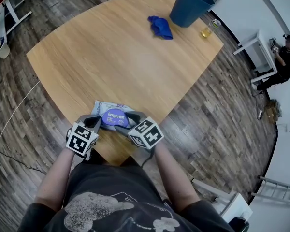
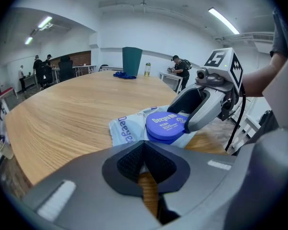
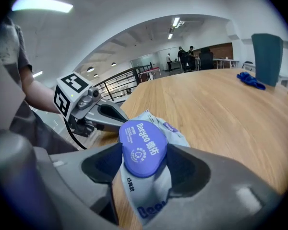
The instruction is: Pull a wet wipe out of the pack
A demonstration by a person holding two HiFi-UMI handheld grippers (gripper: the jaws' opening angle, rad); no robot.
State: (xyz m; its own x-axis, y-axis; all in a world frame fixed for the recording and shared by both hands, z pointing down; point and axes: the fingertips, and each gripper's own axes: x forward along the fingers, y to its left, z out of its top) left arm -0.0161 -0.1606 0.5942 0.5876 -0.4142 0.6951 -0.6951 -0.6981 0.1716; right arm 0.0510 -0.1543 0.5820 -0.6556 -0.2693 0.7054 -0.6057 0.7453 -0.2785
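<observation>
Pack (image 1: 100, 106) sits at the tabletop's (image 1: 125, 57) near edge, lid (image 3: 143, 145) closed, no wipe out yet. Right gripper (image 3: 143, 166) clamped on the lid; left gripper (image 2: 144, 158) jaws together, empty, beside the pack.

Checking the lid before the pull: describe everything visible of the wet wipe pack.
The soft pale-blue film wet wipe pack lies flat at the near edge of the light wooden table. Its purple-blue oval plastic lid, printed white, looks closed. The right gripper clamps the lid from both sides; the shut left gripper sits at the pack's edge, grip unclear.
</observation>
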